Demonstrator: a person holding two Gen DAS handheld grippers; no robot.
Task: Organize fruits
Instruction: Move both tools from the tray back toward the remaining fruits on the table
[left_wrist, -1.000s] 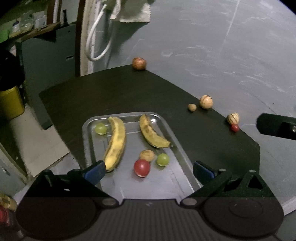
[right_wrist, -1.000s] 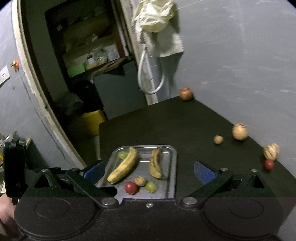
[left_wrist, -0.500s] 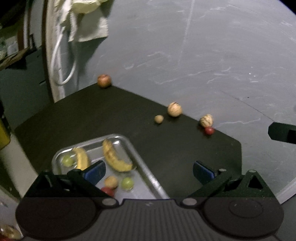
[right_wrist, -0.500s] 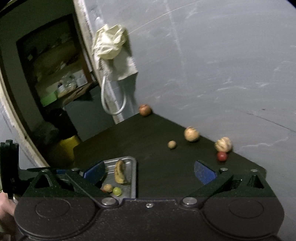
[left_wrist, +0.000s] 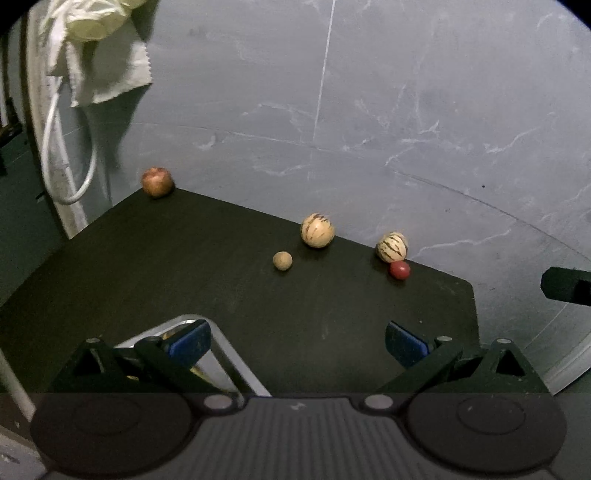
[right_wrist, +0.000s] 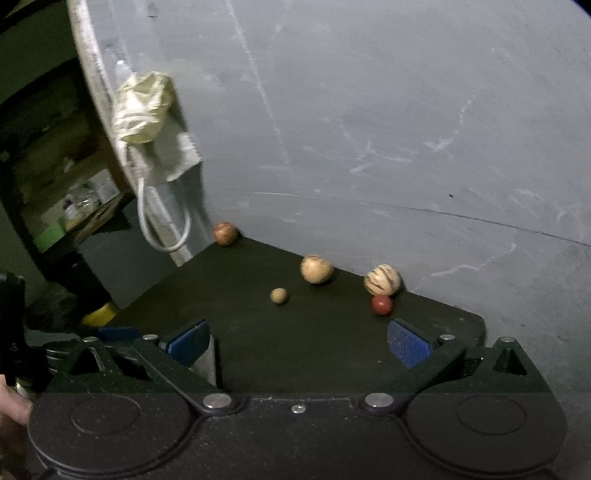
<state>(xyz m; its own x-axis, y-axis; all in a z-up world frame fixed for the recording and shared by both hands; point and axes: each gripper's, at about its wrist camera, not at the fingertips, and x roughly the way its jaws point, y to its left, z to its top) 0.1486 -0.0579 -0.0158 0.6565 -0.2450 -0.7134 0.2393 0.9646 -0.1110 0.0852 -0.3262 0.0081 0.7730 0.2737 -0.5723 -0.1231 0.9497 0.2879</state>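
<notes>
1. Left tool and right tool are both spread wide, gripping nothing, above the dark worktop.
2. Tray corner shows by the left tool.
3. Along the far edge: two striped cream fruits, a small tan ball, a red ball, an apple.

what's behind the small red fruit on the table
A striped cream fruit sits right behind the small red fruit, close or touching. Behind that is the grey wall. The striped fruit's lower front is covered.
</notes>
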